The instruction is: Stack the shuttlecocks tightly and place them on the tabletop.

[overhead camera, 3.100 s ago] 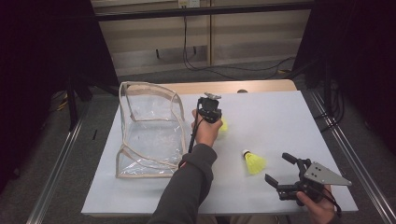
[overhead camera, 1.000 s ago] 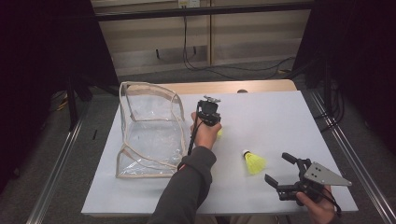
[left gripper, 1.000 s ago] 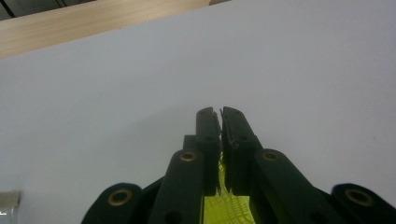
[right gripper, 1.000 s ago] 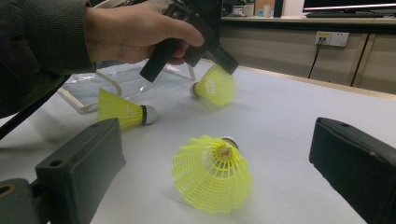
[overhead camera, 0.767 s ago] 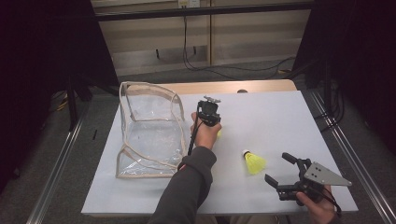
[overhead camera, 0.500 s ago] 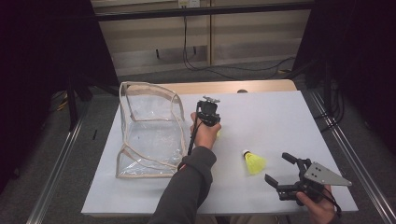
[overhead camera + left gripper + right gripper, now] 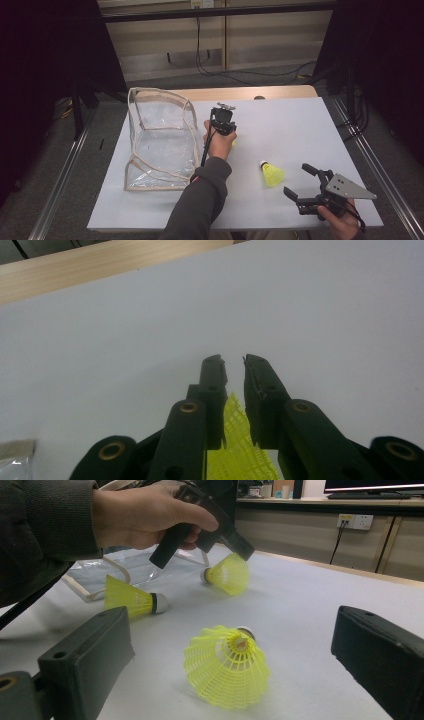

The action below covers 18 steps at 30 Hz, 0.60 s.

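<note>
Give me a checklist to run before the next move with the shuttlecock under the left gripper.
1. Left gripper over the shuttlecock, skirt between the jaws: ok.
2. Firm grip on it: cannot tell; the jaws have just been opening.
3. Bag beside the left hand: ok.
4. Right gripper open, apart from the near shuttlecock: ok.
5. Third shuttlecock lies apart from the left gripper: ok.
</note>
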Tool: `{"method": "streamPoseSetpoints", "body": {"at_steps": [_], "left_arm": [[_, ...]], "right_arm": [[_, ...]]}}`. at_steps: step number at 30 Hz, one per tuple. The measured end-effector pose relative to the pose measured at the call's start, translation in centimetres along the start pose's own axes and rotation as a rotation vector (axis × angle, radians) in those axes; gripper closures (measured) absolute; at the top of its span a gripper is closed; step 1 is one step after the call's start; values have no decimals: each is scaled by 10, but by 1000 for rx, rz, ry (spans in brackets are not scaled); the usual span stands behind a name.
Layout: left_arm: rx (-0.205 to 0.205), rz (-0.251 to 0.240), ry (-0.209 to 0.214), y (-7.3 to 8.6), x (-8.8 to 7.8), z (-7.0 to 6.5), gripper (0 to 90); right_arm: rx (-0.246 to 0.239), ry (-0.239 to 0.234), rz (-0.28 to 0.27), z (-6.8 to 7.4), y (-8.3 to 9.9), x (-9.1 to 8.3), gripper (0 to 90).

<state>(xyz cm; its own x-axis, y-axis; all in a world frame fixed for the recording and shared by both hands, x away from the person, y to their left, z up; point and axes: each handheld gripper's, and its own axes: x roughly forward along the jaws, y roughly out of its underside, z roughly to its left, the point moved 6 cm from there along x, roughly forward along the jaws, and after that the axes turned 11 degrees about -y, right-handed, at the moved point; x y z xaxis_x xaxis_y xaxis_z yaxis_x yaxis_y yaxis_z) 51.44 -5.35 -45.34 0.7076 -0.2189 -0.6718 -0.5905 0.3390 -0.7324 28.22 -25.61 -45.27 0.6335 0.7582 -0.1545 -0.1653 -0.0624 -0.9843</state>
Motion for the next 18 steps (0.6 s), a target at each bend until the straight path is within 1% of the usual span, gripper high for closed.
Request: {"method": "streamPoseSetpoints", "body": {"at_steps": [2,6,9,15,16,17,18], "left_arm": [[0,-8,-3,-1,0,0,774],[0,-8,-2,-1,-1,0,748],[-4,-21,-3,-2,-2,-1,729],[-35,-43,2,-6,-8,0,646],[-49,-50,3,-6,-10,0,631],[-50,-52,4,-6,-12,0,619],[-60,-56,7,-7,-13,0,608]], "right_arm": [[-2,0,0,0,0,0,23],[0,-1,0,0,0,0,23],[-1,-1,0,0,0,0,23],[-2,0,0,0,0,0,23],[-4,1,-1,0,0,0,23],[-5,2,-1,0,0,0,23],[-3,2,-2,0,0,0,23]]}}
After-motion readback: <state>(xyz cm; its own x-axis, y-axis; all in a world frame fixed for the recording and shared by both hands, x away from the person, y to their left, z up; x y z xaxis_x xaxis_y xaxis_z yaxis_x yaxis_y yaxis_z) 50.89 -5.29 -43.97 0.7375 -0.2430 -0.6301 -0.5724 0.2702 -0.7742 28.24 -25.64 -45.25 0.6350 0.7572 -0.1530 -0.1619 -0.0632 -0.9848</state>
